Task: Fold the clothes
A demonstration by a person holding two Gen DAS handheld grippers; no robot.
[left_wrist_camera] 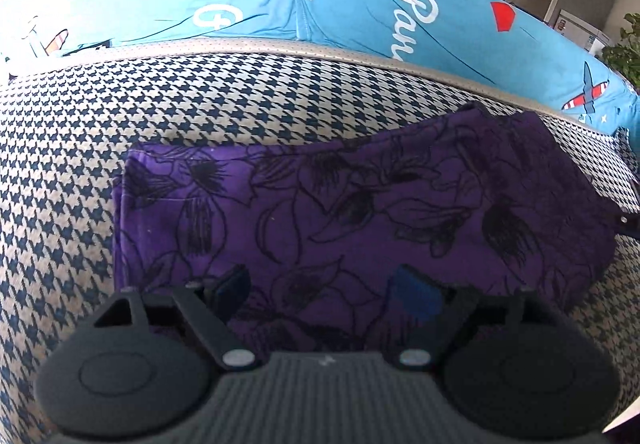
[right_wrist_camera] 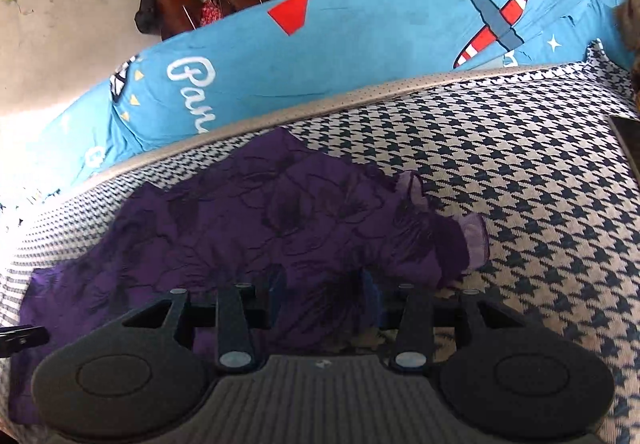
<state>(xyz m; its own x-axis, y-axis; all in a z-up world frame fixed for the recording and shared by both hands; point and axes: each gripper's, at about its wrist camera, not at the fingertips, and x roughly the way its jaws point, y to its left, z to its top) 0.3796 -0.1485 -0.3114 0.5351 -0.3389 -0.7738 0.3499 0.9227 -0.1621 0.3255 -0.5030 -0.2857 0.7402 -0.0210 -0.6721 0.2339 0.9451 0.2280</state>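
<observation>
We saw the purple flowered garment lying folded on the checked seat cover, its ruffled end toward three o'clock. Our left gripper hung wide over its near edge, pinching nothing. Our right gripper gripped a bunch of that cloth. The blue printed cushions stood at twelve o'clock.

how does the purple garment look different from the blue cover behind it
The purple garment carries dark outlined flowers; the blue cover has white lettering, stars and a red-striped plane. The garment lies flat on the houndstooth seat; the cover is draped over the backrest, standing up behind it. Both are printed fabric.
</observation>
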